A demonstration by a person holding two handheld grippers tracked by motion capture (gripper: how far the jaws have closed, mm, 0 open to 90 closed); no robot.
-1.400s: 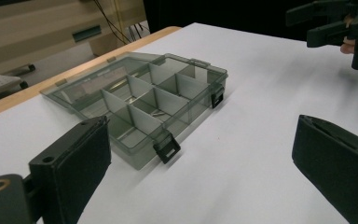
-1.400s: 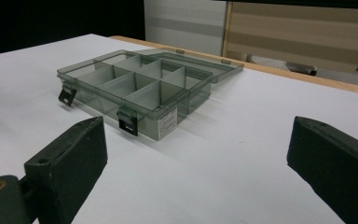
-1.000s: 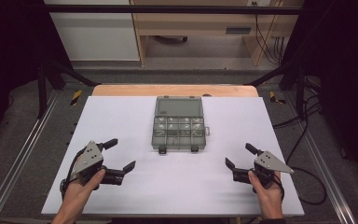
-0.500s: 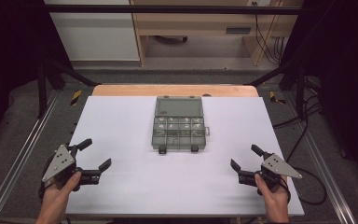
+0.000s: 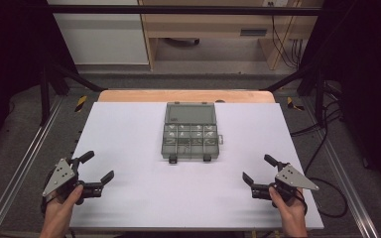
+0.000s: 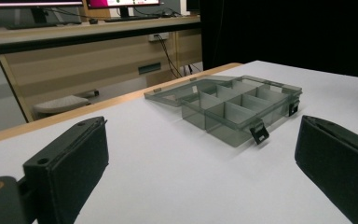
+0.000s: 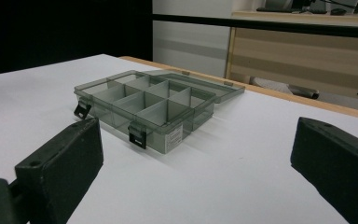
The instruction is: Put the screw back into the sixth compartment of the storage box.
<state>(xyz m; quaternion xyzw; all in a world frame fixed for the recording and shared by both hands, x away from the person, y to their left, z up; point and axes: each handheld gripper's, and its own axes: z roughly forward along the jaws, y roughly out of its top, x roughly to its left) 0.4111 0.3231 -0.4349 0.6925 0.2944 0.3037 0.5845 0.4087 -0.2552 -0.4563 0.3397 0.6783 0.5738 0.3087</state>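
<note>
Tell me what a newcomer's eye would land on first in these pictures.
First the smoky clear compartment box at the middle of the white table, its lid lying open flat toward the far edge. Then the two grippers at the near corners, the left gripper and the right gripper, both with jaws spread wide and pointed at the box.

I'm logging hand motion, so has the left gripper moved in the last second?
Yes. The left gripper has drawn back toward the table's near left corner, away from the open compartment box, which has stayed put.
</note>
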